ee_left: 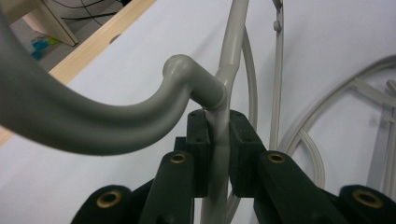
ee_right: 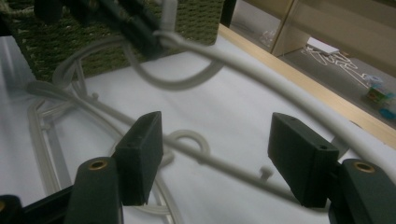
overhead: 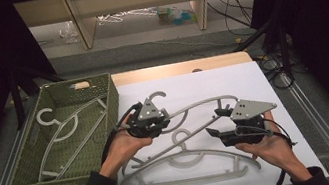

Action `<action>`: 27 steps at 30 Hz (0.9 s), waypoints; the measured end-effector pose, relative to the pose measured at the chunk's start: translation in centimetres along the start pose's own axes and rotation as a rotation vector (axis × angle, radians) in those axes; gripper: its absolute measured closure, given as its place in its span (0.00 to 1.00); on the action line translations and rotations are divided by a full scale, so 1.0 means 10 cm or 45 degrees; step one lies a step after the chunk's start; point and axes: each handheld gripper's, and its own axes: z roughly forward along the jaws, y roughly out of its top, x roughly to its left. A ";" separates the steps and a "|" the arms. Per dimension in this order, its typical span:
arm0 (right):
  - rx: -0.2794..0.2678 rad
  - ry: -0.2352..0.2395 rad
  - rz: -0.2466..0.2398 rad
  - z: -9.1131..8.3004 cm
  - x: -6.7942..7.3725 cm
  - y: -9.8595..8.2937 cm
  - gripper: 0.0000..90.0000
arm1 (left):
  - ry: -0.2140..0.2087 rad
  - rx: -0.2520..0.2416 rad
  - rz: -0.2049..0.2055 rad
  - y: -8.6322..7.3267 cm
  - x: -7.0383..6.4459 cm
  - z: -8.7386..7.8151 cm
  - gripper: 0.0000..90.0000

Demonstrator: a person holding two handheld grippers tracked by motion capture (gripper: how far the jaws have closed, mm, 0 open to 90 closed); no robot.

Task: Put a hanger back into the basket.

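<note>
A grey plastic hanger [overhead: 205, 103] is lifted off the white mat [overhead: 241, 77]. My left gripper [overhead: 154, 119] is shut on its neck just below the hook [ee_left: 93, 116]; in the left gripper view [ee_left: 218, 126] both pads press the grey stem. My right gripper [overhead: 216, 123] stands open below the hanger's right arm [ee_right: 280, 88], and its jaws [ee_right: 219, 154] are wide apart with nothing between them. A second grey hanger [overhead: 189, 162] lies flat on the mat beneath both grippers, its looped hook [ee_right: 187, 140] visible. A third hanger [overhead: 65, 129] lies inside the green woven basket [overhead: 112, 98].
The basket stands at the mat's left edge, close to my left hand. A strip of wooden table [overhead: 178, 68] runs along the far side of the mat. Beyond it are shelf legs, cables and small items on the floor [overhead: 175, 14].
</note>
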 end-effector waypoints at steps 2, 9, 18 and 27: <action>0.013 0.012 0.007 0.01 0.01 -0.02 0.40 | 0.001 -0.022 -0.034 0.02 0.03 -0.03 0.89; 0.061 0.033 0.037 0.05 0.03 -0.12 0.39 | -0.003 -0.095 -0.128 0.13 0.19 -0.26 0.89; 0.101 0.052 0.070 0.06 0.02 -0.26 0.34 | -0.009 -0.150 -0.195 0.28 0.31 -0.54 0.89; 0.111 0.060 0.076 0.09 0.07 -0.31 0.27 | 0.004 -0.150 -0.211 0.47 0.46 -0.85 0.89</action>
